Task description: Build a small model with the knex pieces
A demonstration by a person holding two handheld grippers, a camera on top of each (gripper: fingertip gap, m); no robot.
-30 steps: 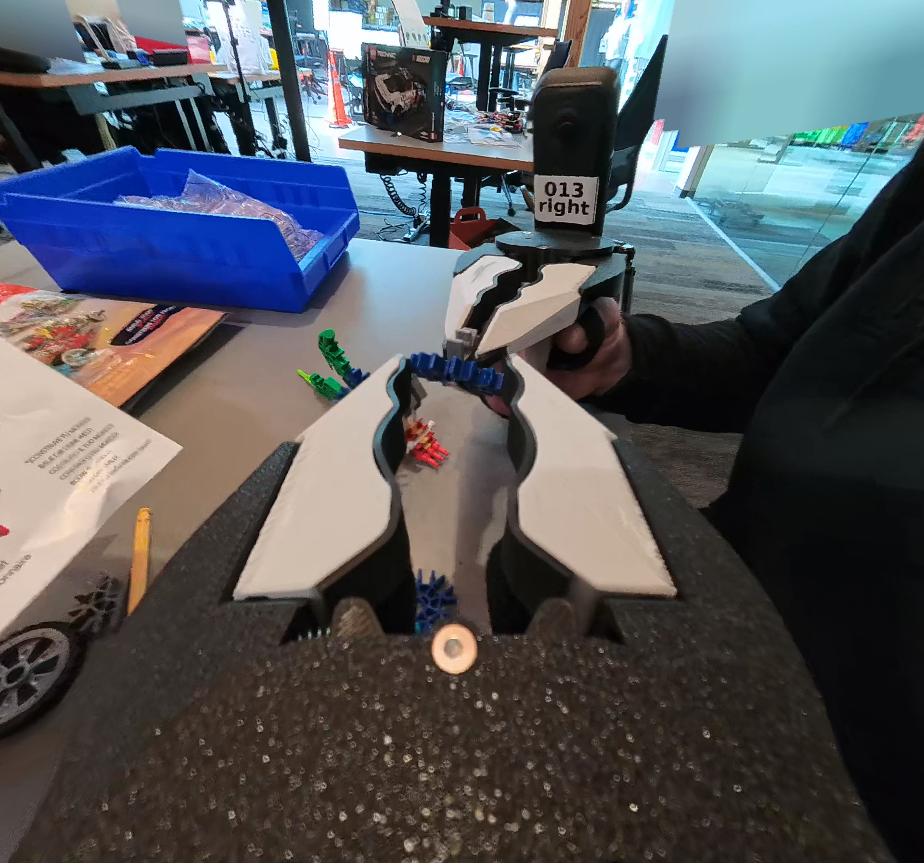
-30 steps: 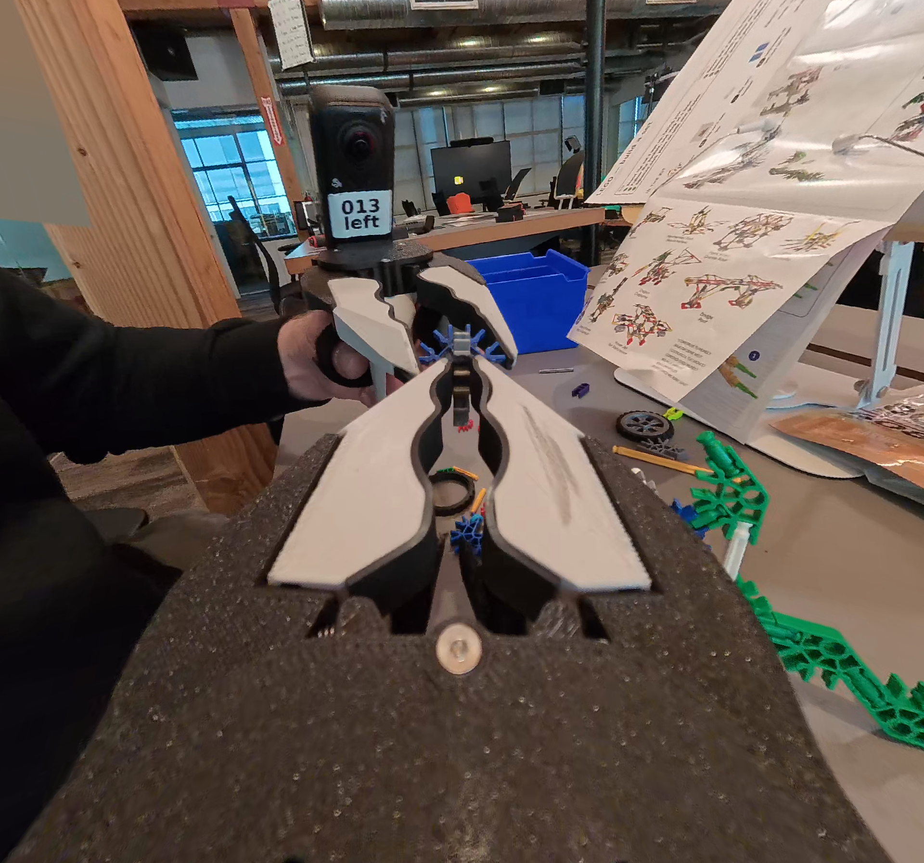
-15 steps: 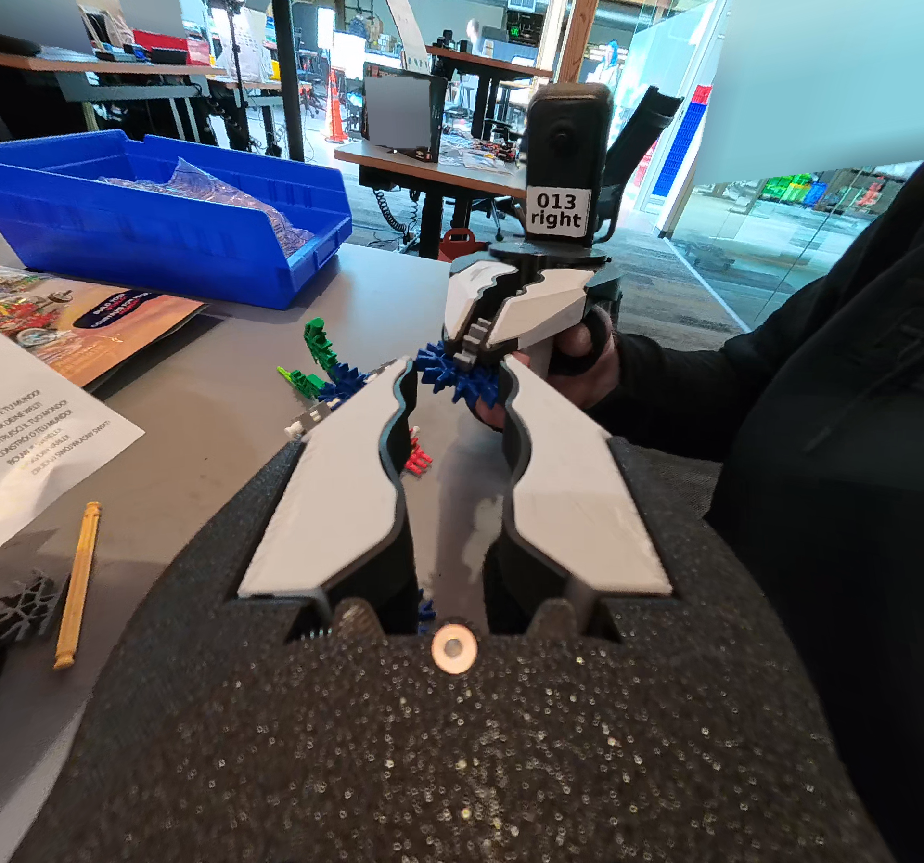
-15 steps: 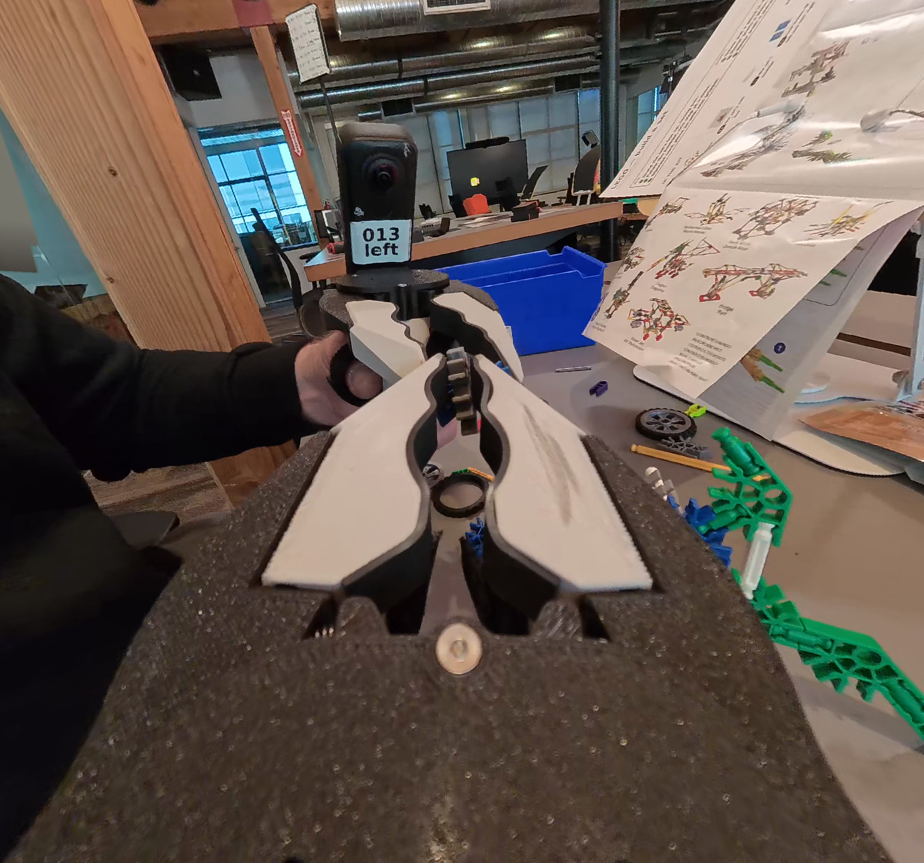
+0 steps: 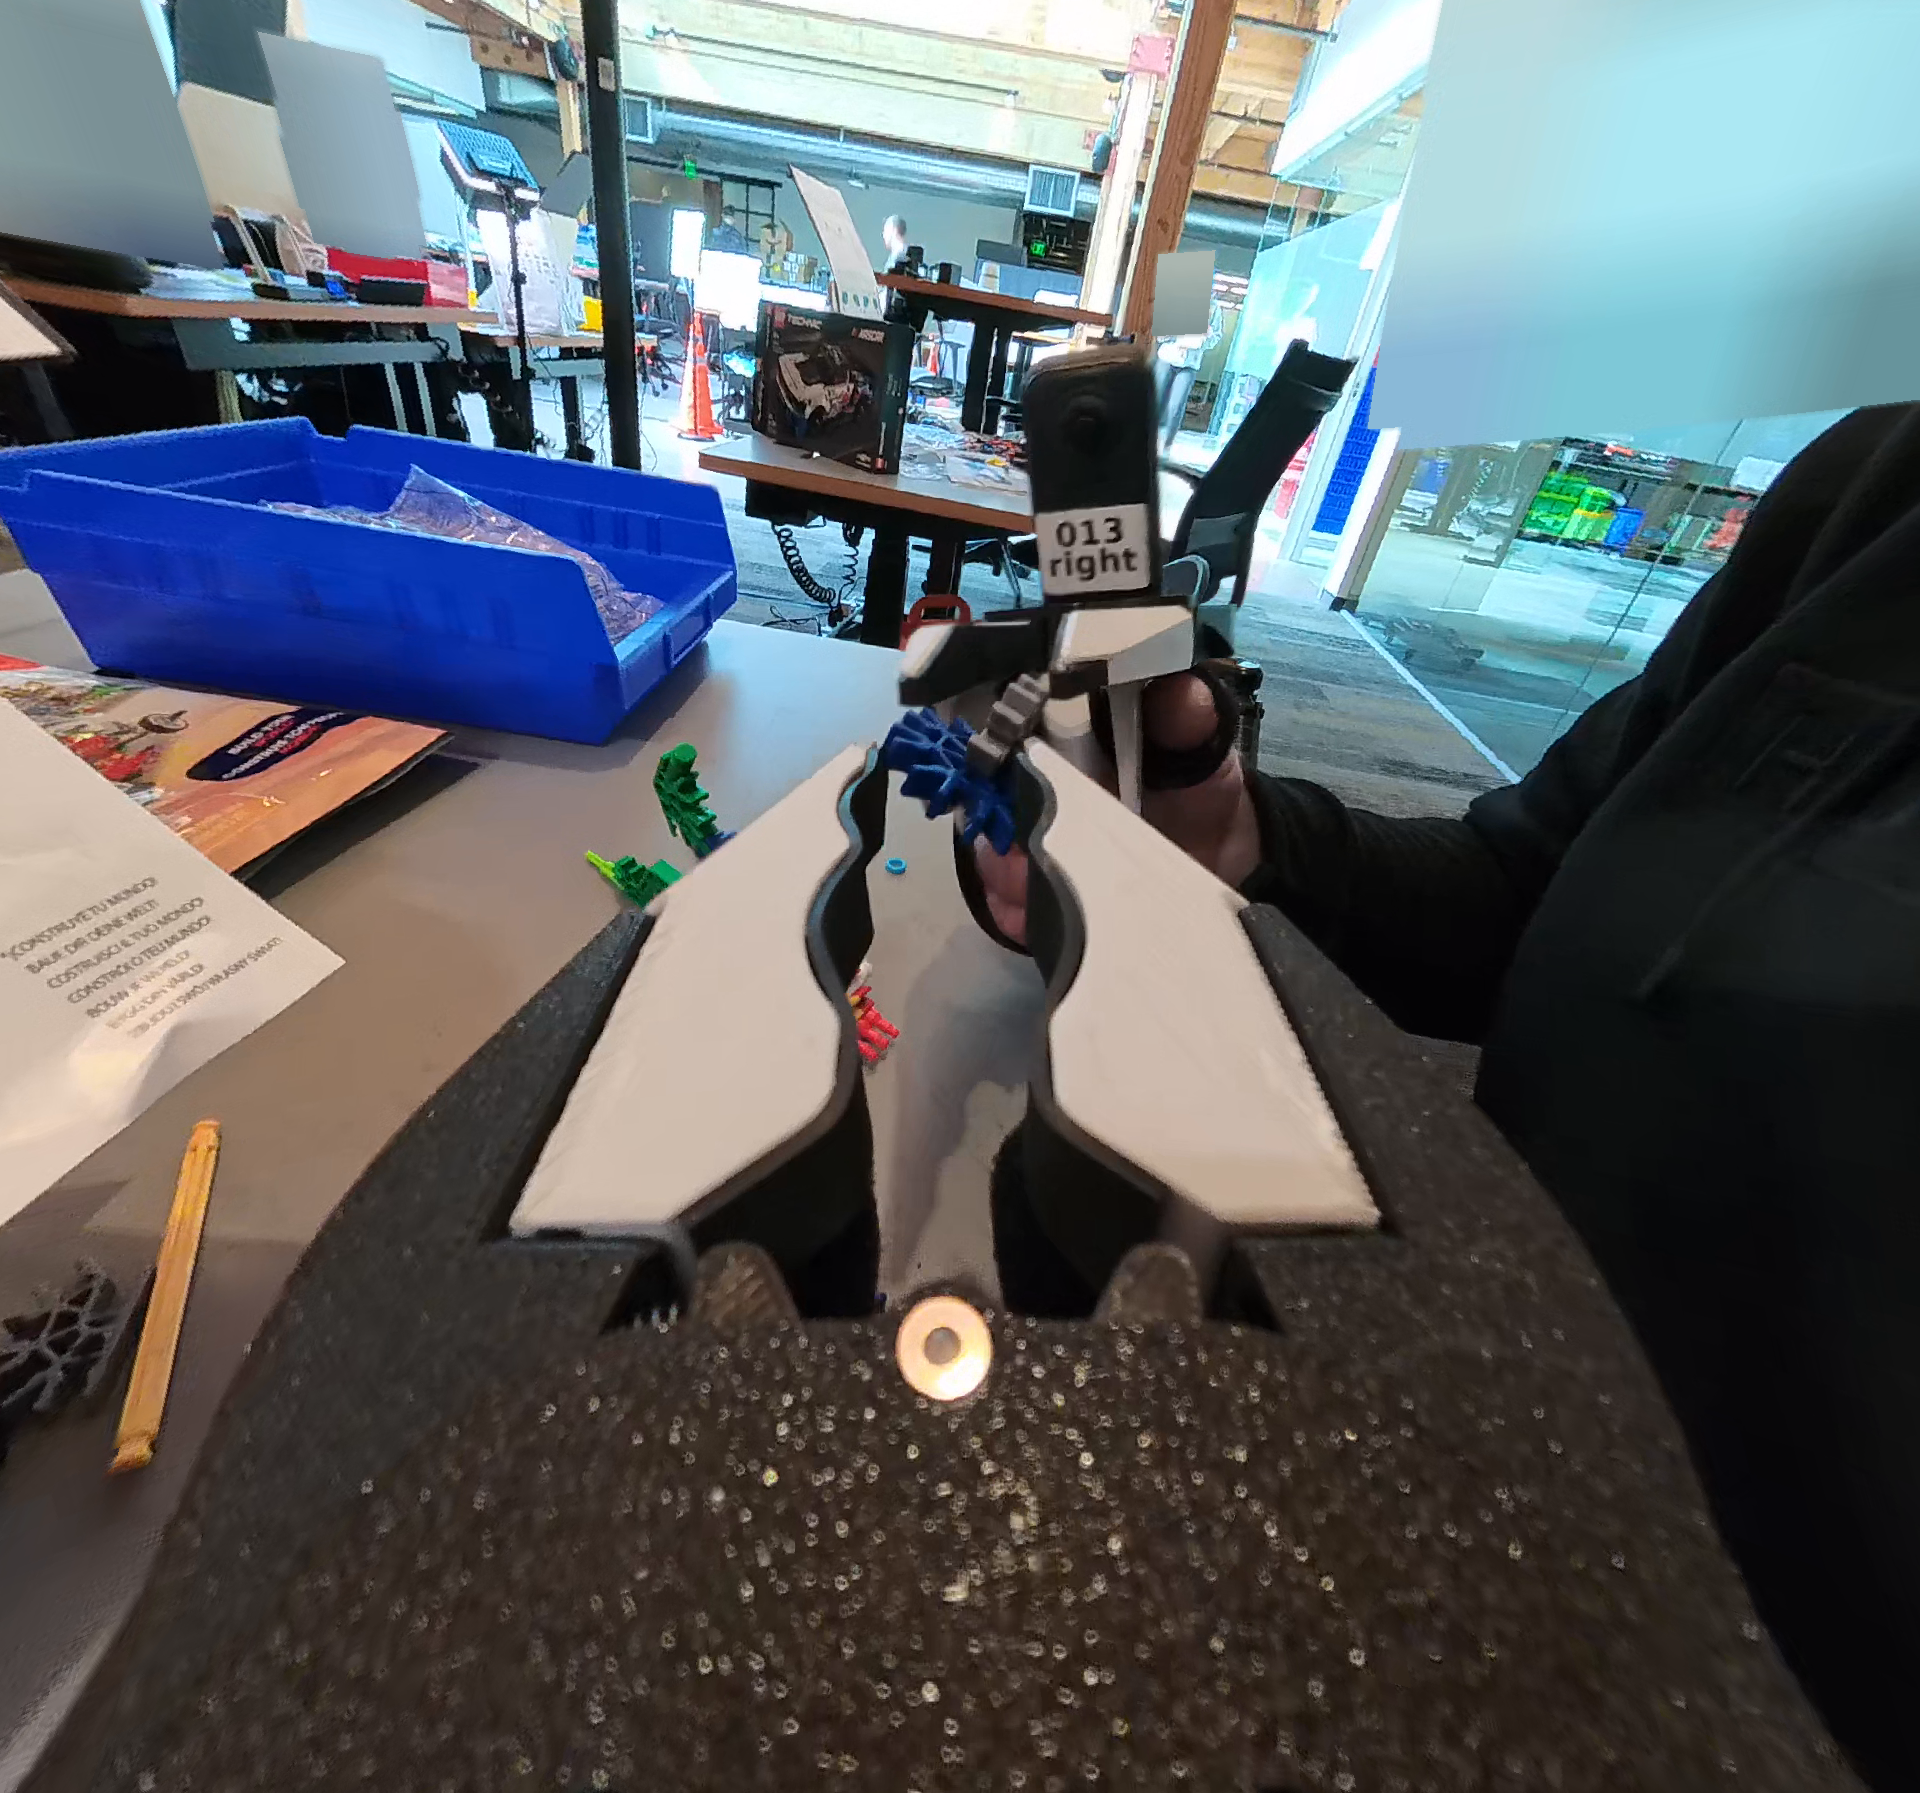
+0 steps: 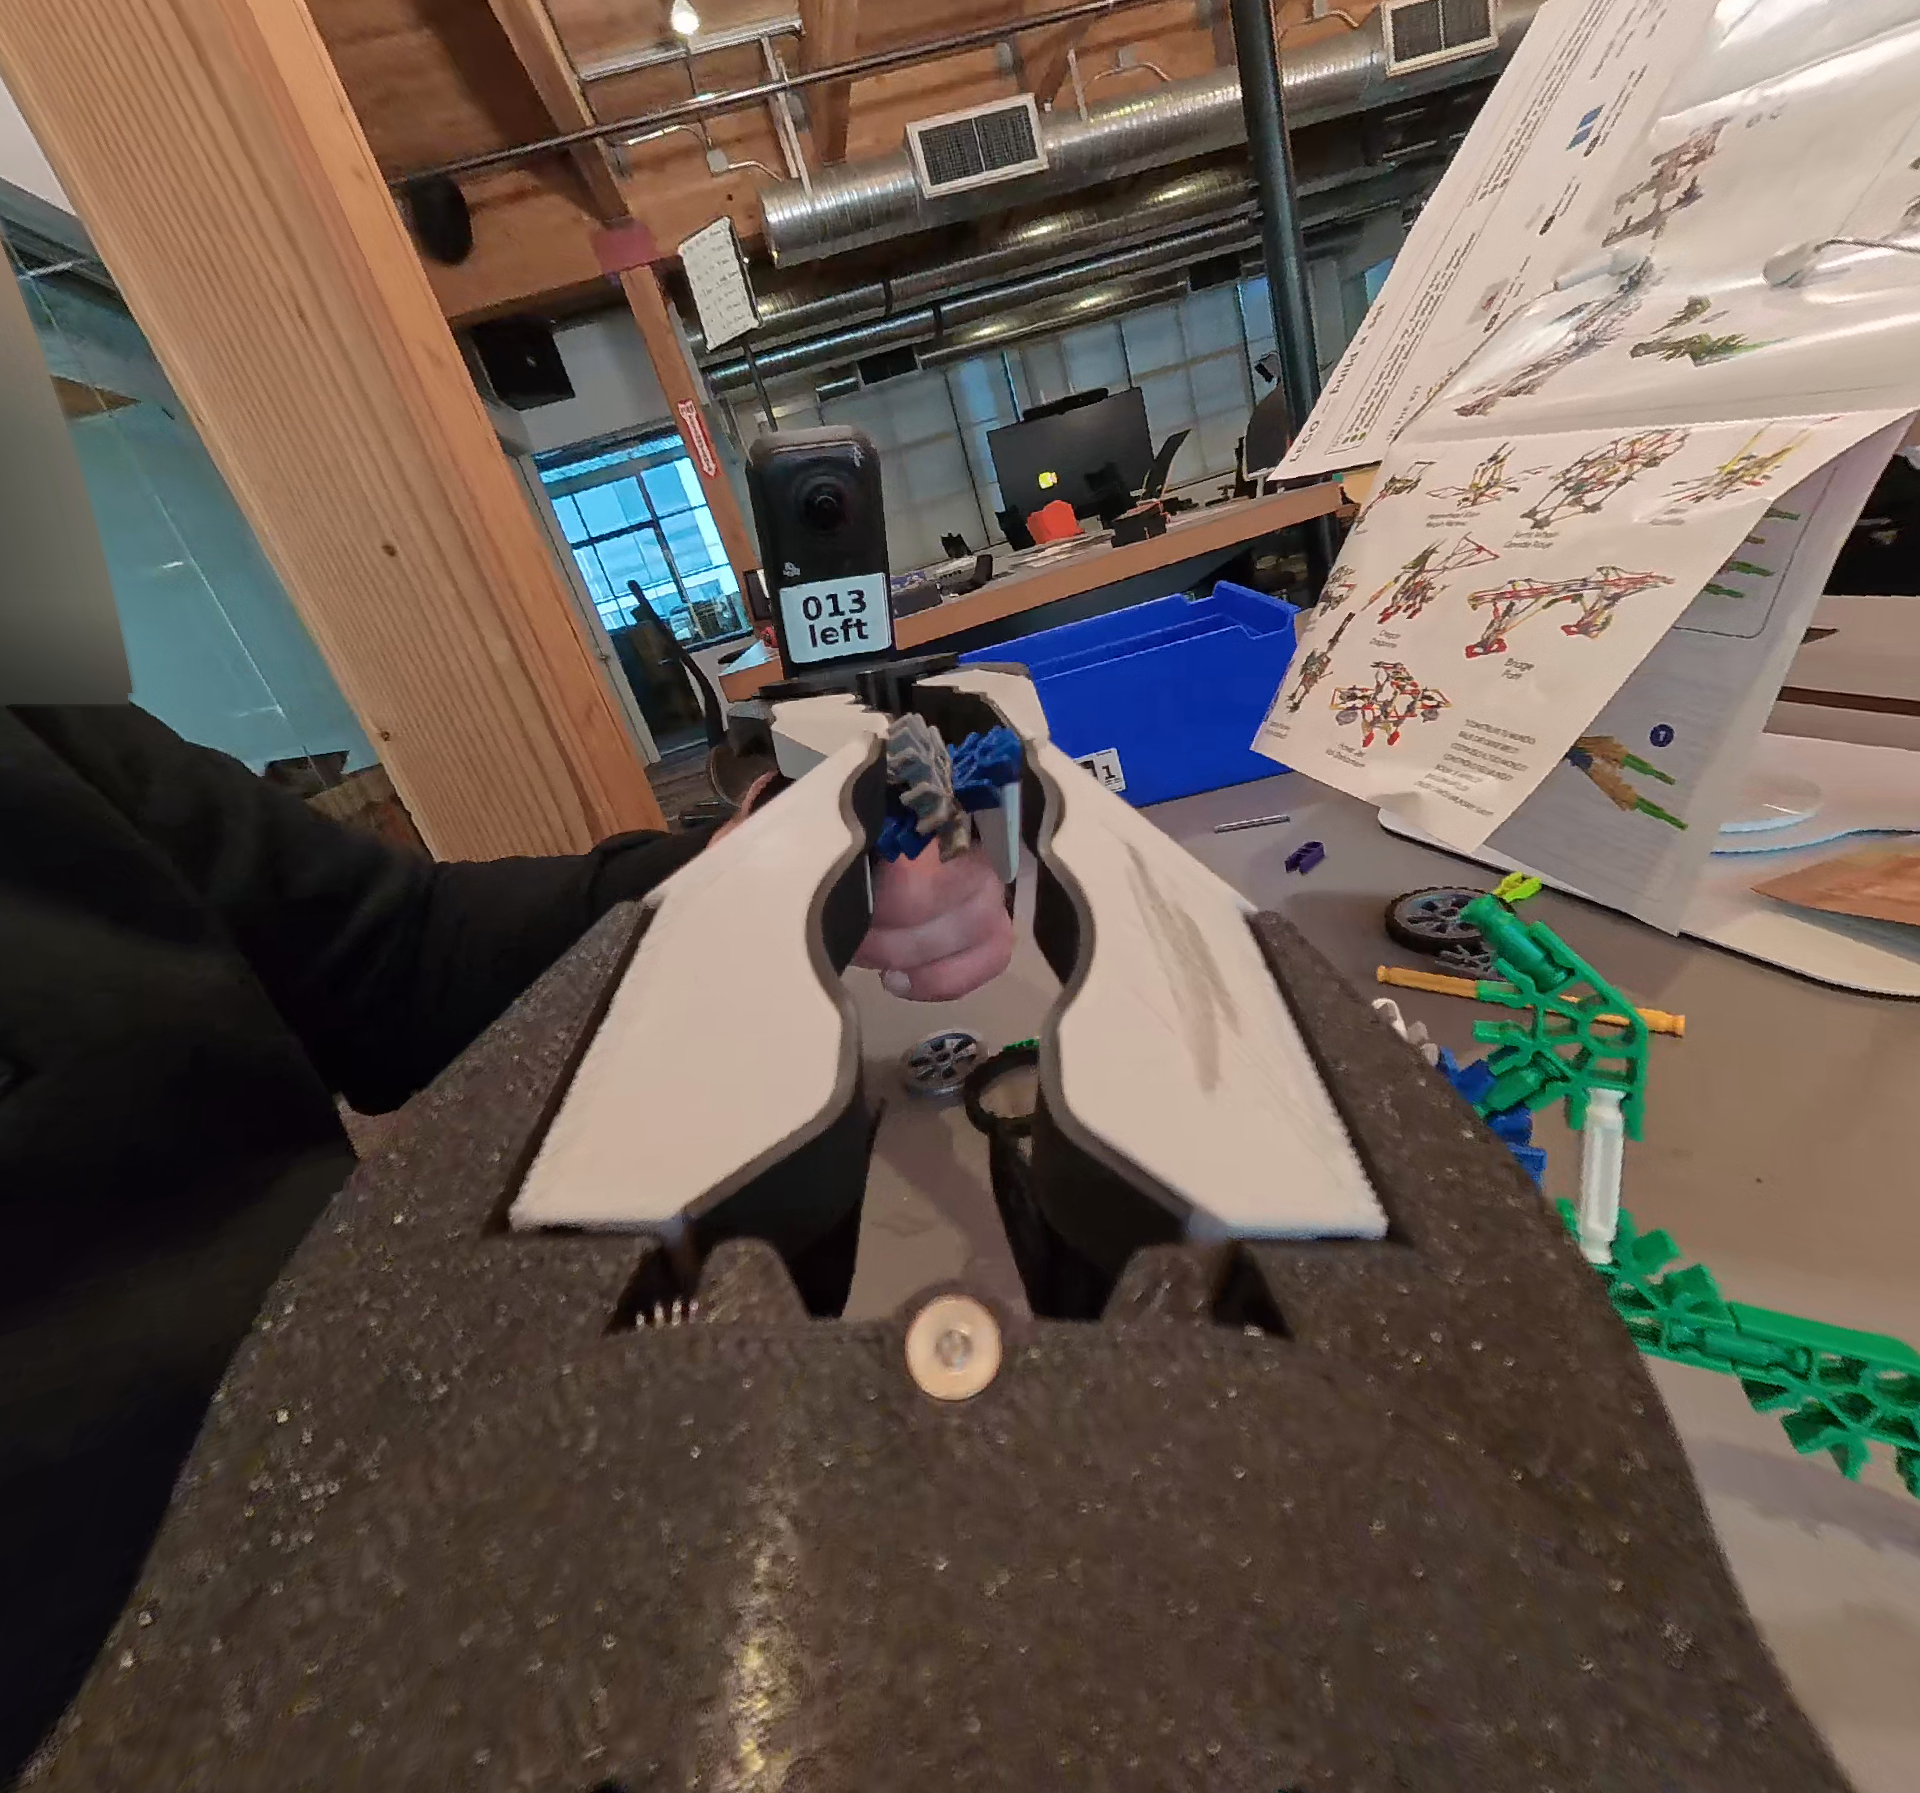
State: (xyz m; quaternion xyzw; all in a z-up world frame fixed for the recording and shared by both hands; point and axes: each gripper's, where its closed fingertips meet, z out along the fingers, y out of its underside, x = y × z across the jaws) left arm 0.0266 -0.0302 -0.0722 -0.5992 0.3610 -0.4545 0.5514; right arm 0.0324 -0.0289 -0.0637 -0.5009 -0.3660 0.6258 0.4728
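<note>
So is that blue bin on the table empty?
No, the blue bin holds a crumpled clear plastic bag inside it.

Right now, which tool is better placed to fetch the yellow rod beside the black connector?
Left, probably: the yellow rod lies beside the left tool; the right tool sits farther. Both are full: blue connector, grey gear.

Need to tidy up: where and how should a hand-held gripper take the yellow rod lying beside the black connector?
Grip the yellow rod at its middle, from straight above, closing across its width: it lies flat on the table, and its near half crowds the black connector.
</note>
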